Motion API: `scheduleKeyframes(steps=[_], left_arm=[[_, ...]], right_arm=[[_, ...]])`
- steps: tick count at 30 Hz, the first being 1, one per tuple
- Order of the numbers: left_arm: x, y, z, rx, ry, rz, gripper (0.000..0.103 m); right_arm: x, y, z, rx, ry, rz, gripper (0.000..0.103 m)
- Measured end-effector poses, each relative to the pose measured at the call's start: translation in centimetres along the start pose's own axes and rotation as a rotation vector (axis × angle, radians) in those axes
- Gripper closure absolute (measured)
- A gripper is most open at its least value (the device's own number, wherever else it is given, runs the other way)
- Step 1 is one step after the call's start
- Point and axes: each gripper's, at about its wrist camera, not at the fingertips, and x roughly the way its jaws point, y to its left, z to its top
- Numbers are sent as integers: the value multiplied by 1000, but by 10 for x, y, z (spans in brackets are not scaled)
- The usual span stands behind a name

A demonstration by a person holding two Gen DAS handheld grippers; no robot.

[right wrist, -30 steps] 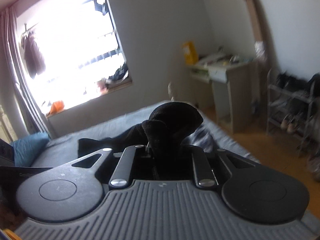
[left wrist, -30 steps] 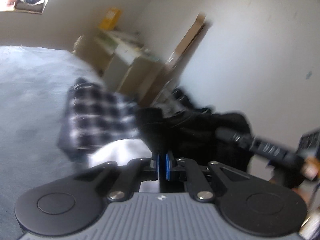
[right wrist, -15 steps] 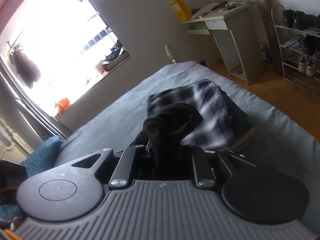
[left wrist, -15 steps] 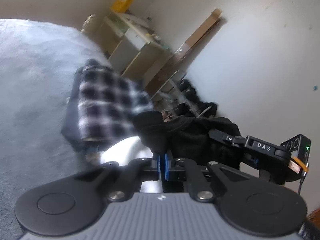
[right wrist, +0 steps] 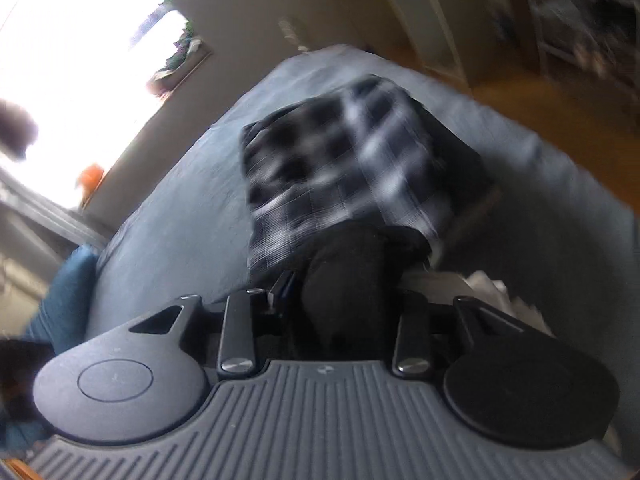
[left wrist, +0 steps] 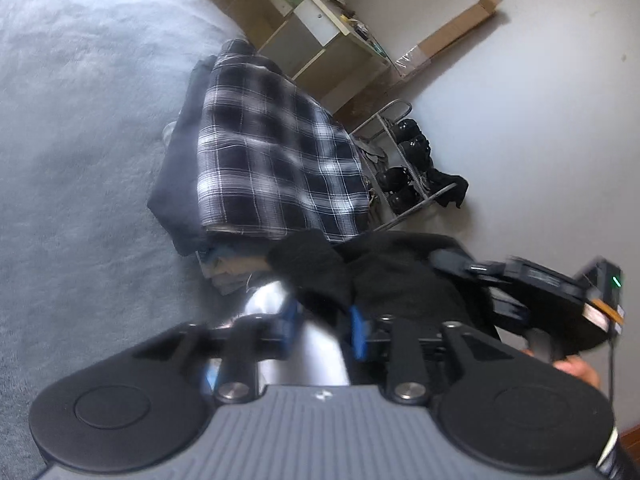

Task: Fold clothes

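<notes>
A folded black-and-white plaid shirt (left wrist: 276,160) tops a stack of folded clothes on the grey-blue bed (left wrist: 80,140). A bunched black garment (left wrist: 380,276) lies at the stack's near edge. My left gripper (left wrist: 324,326) is open, its blue pads apart, with the black cloth just beyond them and white cloth (left wrist: 316,360) below. In the right wrist view the same black garment (right wrist: 352,280) fills the gap of my right gripper (right wrist: 348,292), whose fingers are spread, in front of the blurred plaid shirt (right wrist: 340,168). The right gripper's body (left wrist: 520,280) shows at the right of the left view.
A desk (left wrist: 312,28), a leaning cardboard strip (left wrist: 452,28) and a shoe rack (left wrist: 404,160) stand by the wall past the bed's edge. A blue pillow (right wrist: 68,300) lies at the bed's far end under a bright window (right wrist: 60,40). A hand (left wrist: 576,372) holds the right gripper.
Both grippers came down with the black garment onto the near edge of the stack. The left gripper's pads, shut before, have opened, and the right gripper's fingers have spread.
</notes>
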Motion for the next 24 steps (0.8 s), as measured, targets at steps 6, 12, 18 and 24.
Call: scheduleKeyframes(steps=[6,12,18,24], left_arm=[[-2,7,3,-31,0,-8,69],[-5,-3,0,-14,-1,15,69],[-2,-11,1,-9,2,55,70],[-2,-19,1,1,1,92,72]], right_arm=[[-116,30,-53,-109,-162,-48,40],[-200,72,-149,-273,-194,-123,41],[-183,131,-252,-652,-162,-315,47],[-139,161,-306,-1148,-105,-510,70]])
